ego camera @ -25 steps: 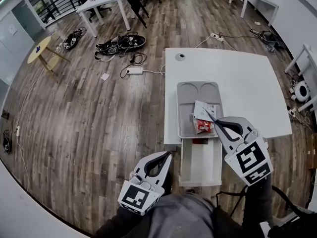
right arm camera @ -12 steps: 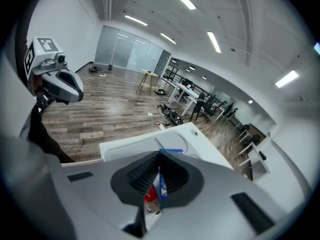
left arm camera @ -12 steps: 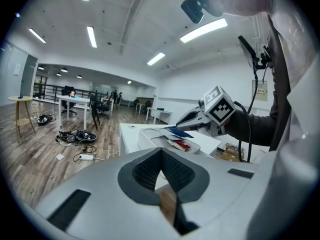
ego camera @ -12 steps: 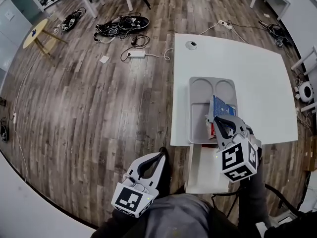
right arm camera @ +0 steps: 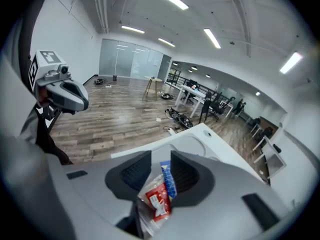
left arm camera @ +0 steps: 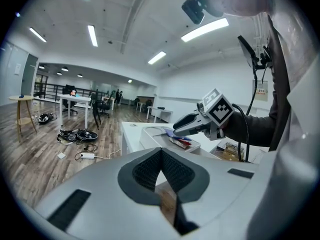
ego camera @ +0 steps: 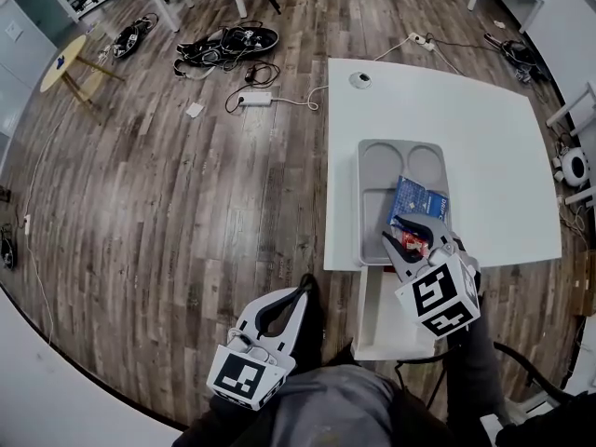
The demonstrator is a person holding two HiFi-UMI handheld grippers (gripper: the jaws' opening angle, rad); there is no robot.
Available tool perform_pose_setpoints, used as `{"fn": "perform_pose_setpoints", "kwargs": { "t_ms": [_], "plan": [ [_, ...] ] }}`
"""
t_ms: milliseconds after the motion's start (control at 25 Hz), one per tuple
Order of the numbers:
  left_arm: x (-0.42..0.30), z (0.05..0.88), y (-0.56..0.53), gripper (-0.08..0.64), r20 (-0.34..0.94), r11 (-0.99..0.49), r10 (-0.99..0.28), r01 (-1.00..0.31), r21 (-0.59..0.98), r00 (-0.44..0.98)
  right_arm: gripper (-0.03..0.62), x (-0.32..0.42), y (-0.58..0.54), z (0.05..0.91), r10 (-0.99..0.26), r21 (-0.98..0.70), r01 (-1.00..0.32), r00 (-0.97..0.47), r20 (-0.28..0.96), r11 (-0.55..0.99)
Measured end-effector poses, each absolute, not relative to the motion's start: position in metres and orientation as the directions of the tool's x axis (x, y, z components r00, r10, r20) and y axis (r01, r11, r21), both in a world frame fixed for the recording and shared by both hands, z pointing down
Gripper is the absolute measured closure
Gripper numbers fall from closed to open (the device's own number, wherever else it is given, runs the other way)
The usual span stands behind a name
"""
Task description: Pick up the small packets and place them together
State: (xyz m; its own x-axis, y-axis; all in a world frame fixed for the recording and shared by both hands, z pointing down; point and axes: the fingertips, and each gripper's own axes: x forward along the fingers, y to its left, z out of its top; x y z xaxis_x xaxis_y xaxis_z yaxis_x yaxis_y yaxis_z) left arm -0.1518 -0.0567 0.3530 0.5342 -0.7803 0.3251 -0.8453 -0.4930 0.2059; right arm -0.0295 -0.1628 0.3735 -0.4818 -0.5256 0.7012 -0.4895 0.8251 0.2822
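Two packets (ego camera: 415, 205) sit by the tray's (ego camera: 371, 214) near edge

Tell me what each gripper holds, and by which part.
Nothing gripped: the right gripper is opening, red packet and blue packet between its jaws; left gripper shut, empty.

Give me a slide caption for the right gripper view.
Right gripper, jaws opening, red packet and blue packet between them, above the grey tray.
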Motion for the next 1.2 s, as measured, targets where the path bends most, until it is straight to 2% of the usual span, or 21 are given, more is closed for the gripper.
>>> {"fn": "perform_pose_setpoints", "kwargs": {
  "t_ms": [240,440,800,1200],
  "plan": [
    [-0.136,0.341,-0.052,0.572,0.299,-0.537,-0.767,-0.823,0.186,0.568,0.485,-0.005,-0.157,0.322,-0.657,0.297,-0.620,-0.499,0.565,0.726],
    [-0.100,0.334,-0.036,0.572,0.298,-0.603,-0.722,-0.779,0.174,0.625,0.485,0.033,-0.125,0.327,-0.709,0.218,-0.733,-0.466,0.528,0.644],
    [-0.073,0.339,-0.004,0.572,0.342,-0.653,-0.666,-0.740,0.164,0.663,0.485,0.029,-0.073,0.398,-0.657,0.010,-0.821,-0.450,0.605,0.571],
    [-0.084,0.348,-0.011,0.572,0.382,-0.673,-0.629,-0.720,0.170,0.677,0.477,0.022,-0.083,0.441,-0.624,-0.058,-0.873,-0.390,0.677,0.483]
  ]
}}
